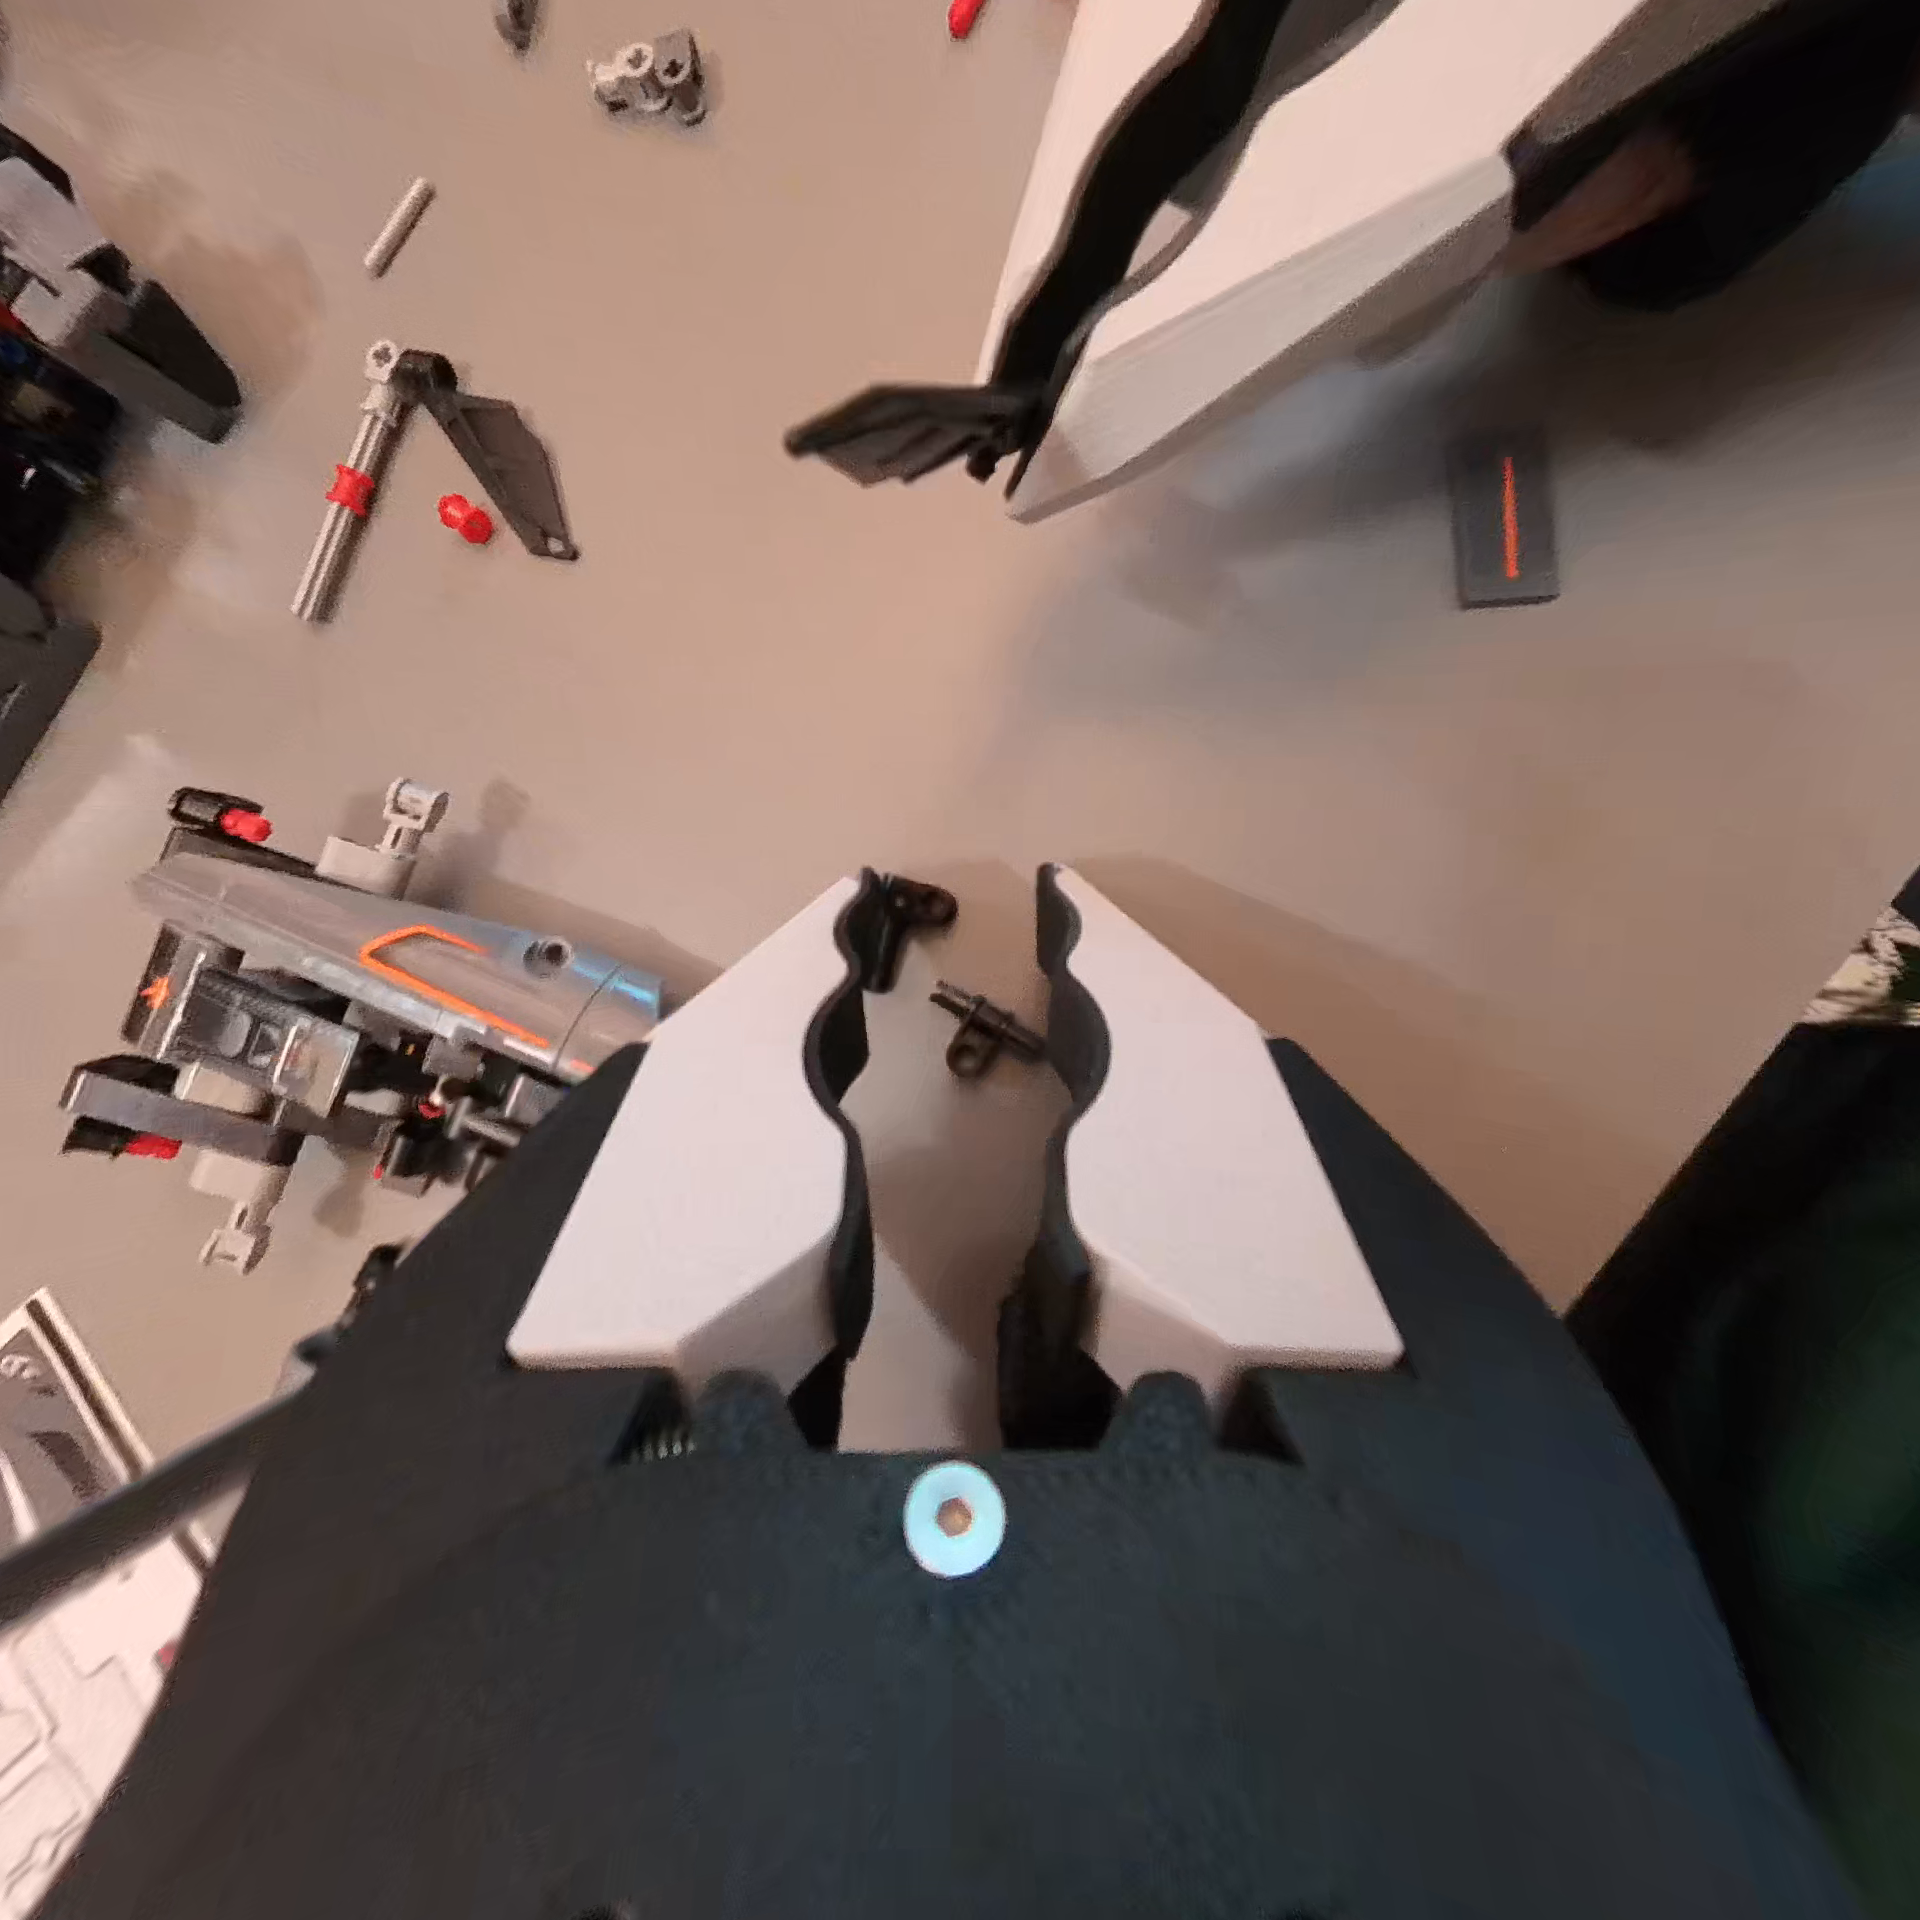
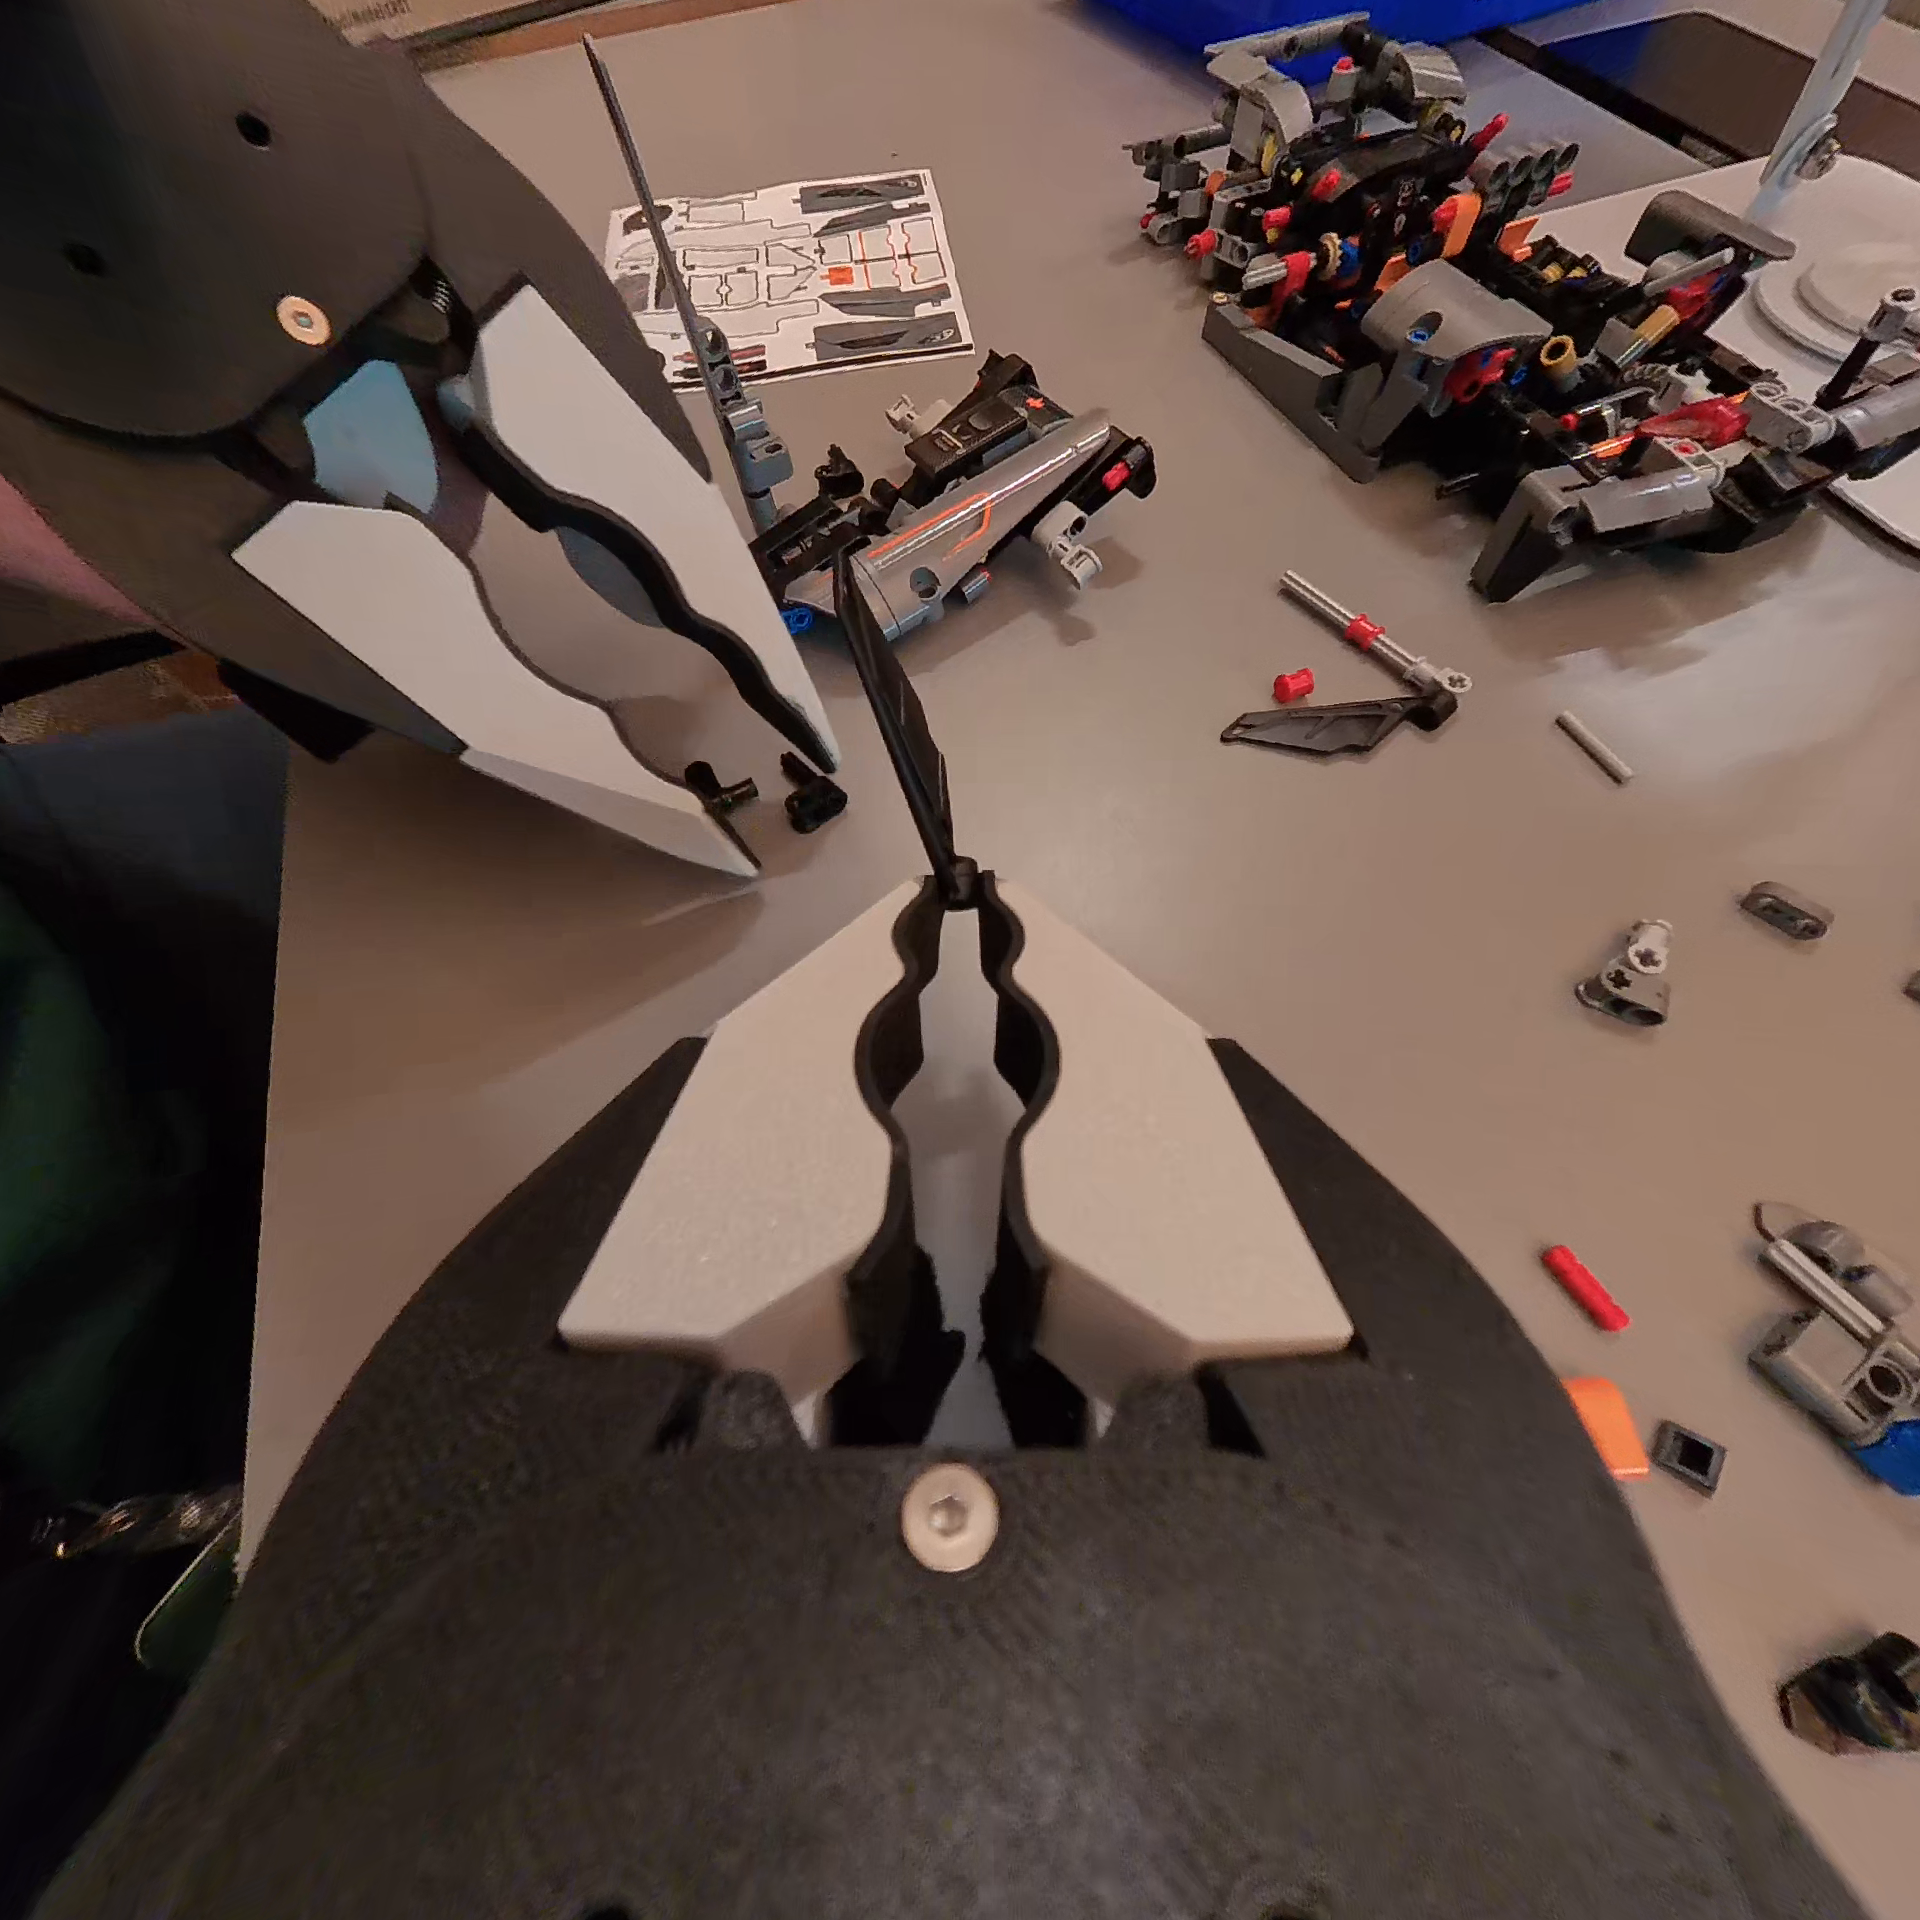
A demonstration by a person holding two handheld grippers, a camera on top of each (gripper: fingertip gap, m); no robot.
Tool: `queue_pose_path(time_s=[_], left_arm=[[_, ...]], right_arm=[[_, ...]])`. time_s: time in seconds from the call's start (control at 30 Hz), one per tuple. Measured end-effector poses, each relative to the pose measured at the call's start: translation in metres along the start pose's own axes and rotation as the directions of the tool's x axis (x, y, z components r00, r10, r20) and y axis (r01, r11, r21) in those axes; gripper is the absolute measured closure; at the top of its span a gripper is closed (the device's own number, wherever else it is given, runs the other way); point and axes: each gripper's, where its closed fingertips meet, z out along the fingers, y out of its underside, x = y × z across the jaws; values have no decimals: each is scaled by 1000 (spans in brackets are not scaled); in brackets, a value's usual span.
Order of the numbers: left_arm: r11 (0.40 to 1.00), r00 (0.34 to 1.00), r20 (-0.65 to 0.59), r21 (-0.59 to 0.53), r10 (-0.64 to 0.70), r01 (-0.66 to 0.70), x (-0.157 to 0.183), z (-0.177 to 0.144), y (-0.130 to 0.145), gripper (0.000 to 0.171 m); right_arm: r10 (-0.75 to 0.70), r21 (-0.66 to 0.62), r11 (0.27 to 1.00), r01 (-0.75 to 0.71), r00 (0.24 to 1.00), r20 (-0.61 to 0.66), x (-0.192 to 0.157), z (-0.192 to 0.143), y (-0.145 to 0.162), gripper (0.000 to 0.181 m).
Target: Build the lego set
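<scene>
My left gripper (image 1: 951, 883) is open, its tips low over the table around two small black connector pins (image 1: 977, 1029), one (image 1: 914, 904) right at the left fingertip. It also shows in the right wrist view (image 2: 790, 808) with the pins (image 2: 816, 800) between its tips. My right gripper (image 2: 961, 888) is shut on the end of a thin black panel piece (image 2: 894, 707) and holds it above the table. It shows in the left wrist view (image 1: 1023, 457) with the panel (image 1: 894, 436). A grey side sub-assembly with an orange stripe (image 2: 966, 509) (image 1: 384, 997) lies close by.
The large car chassis (image 2: 1507, 343) stands far right and a sticker sheet (image 2: 790, 270) lies behind. Loose parts lie about: an axle with a red bush and black panel (image 2: 1351, 686), a red pin (image 2: 1291, 684), a grey axle (image 2: 1595, 748), a dark tile with an orange line (image 1: 1507, 520). The grey axle (image 2: 1595, 748) is about 15 cm from my right fingertips. It turns up in the left wrist view (image 1: 399, 230) as well.
</scene>
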Motion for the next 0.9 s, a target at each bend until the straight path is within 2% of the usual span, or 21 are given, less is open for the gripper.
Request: queue_pose_path(time_s=[0.17,0.33,0.5,0.6,0.67,0.77,0.8,0.9], left_arm=[[999,999,-30,50,11,-9,5,-18,4,143],[1000,1000,-15,3,2,-2,4,-15,20,140],[1000,999,-42,8,5,-4,11,-5,12,141],[999,993,-110,29,34,-31,28,-4,5,142],[997,997,-53,55,51,-48,19,-10,1,146],[999,1000,12,30,-14,14,-4,-12,7,141],[999,999,-9,-9,-32,32,-4,-7,14,136],[998,996,-61,-17,-64,63,5,-3,15,139]], right_arm=[[6,17,1000,-6,1000,8,0,-3,-1,177],[12,35,999,-13,1000,22,-1,-5,-3,177],[9,40,999,-10,1000,23,-1,-5,-3,177],[12,44,999,-13,1000,25,-1,-6,-3,177],[14,49,999,-15,1000,27,-1,-7,-4,177],[16,50,999,-17,999,32,-1,-7,-4,177],[14,48,999,-16,999,33,-1,-7,-4,177],[6,46,999,-8,1000,28,-1,-7,-3,177]])
